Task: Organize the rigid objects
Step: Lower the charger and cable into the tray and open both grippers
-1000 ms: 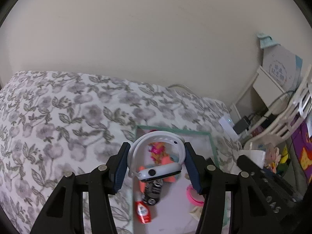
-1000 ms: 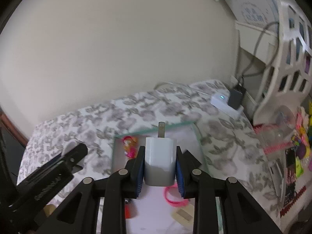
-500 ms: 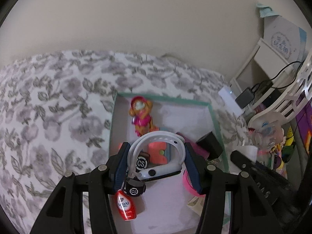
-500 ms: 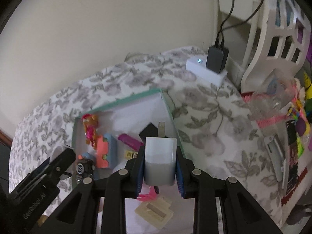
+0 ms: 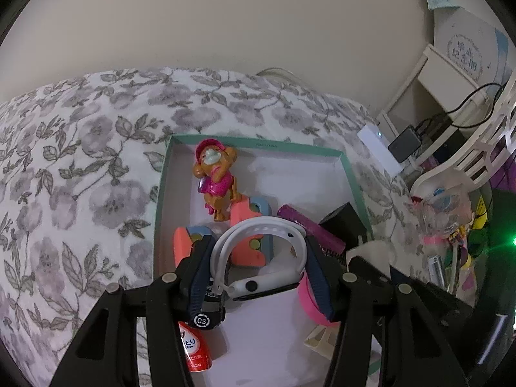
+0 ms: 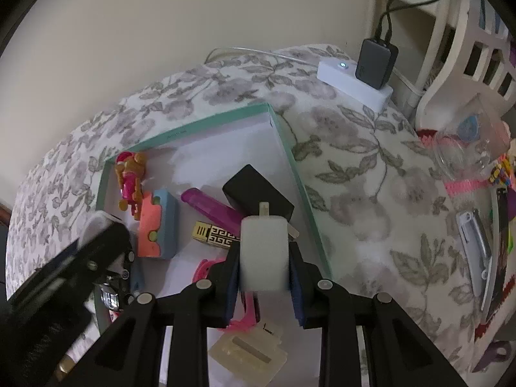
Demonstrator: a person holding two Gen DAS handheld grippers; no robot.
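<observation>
A shallow white box with a teal rim [image 5: 348, 174] [image 6: 206, 125] lies on the flowered bedspread. My left gripper [image 5: 258, 251] is shut on a white smartwatch [image 5: 267, 235], its band arched between the pads, above the box's near half. My right gripper [image 6: 263, 251] is shut on a white plug charger [image 6: 264, 251], prongs pointing away, above the box's right side. In the box lie an orange and pink toy figure [image 5: 216, 177] [image 6: 129, 177], orange and blue foam blocks [image 5: 248, 225] [image 6: 158, 225], a purple tube [image 6: 213, 209], a black cube [image 6: 254, 193], a gold patterned stick [image 6: 216, 235], a pink band [image 5: 309, 303] and a red packet [image 5: 193, 348].
A white power strip [image 6: 351, 80] with a black adapter [image 6: 375, 61] lies at the bed's far right corner. A white shelf unit [image 5: 451, 103] and a heap of small clutter [image 6: 483, 193] stand on the right. The left gripper's black body [image 6: 64, 277] crosses the right wrist view's lower left.
Both grippers have sunk and tipped down towards the box, so it looks larger and more of its contents show. Each still holds its object.
</observation>
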